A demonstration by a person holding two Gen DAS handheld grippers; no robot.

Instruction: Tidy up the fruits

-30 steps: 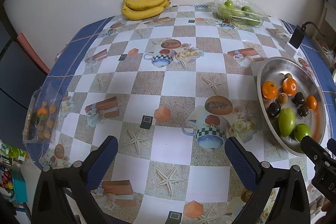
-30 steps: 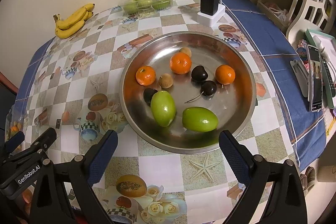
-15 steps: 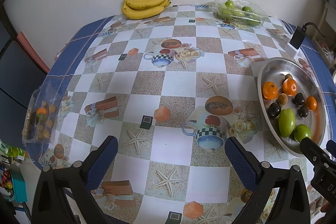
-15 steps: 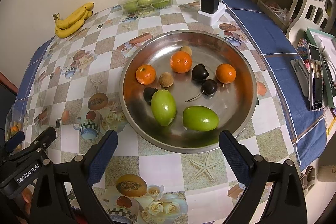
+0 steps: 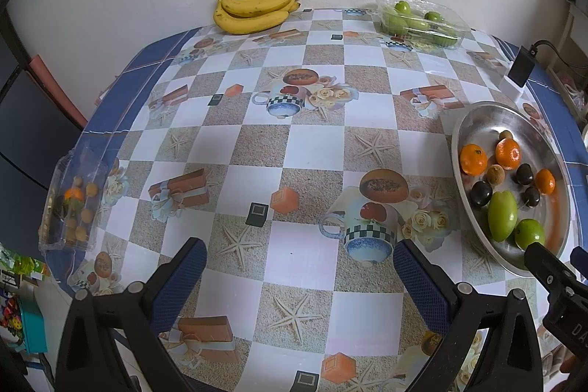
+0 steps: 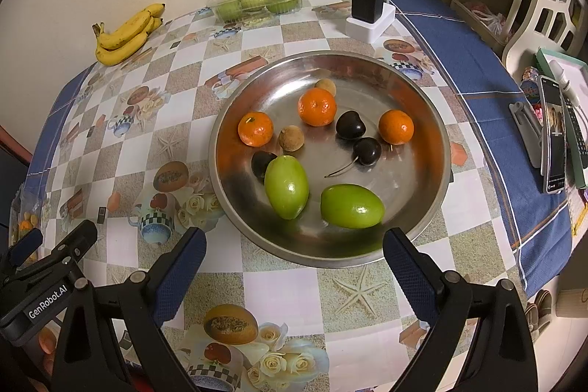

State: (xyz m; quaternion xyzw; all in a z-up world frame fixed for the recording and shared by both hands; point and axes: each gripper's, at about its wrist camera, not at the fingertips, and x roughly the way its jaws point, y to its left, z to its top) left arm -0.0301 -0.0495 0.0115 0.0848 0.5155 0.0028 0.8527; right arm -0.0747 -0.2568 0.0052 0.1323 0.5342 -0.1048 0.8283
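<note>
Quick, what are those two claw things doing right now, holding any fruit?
Left gripper: open, holding nothing, above the bare tablecloth.
Right gripper: open, holding nothing, just short of the metal bowl.

Left tongs (image 5: pixel 299 267) and right tongs (image 6: pixel 292 254) both hover level, jaws spread wide, gripping nothing

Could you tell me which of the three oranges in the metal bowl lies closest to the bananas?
The leftmost orange, beside the small brown fruit. The other two oranges sit further right in the metal bowl, away from the bananas.
</note>
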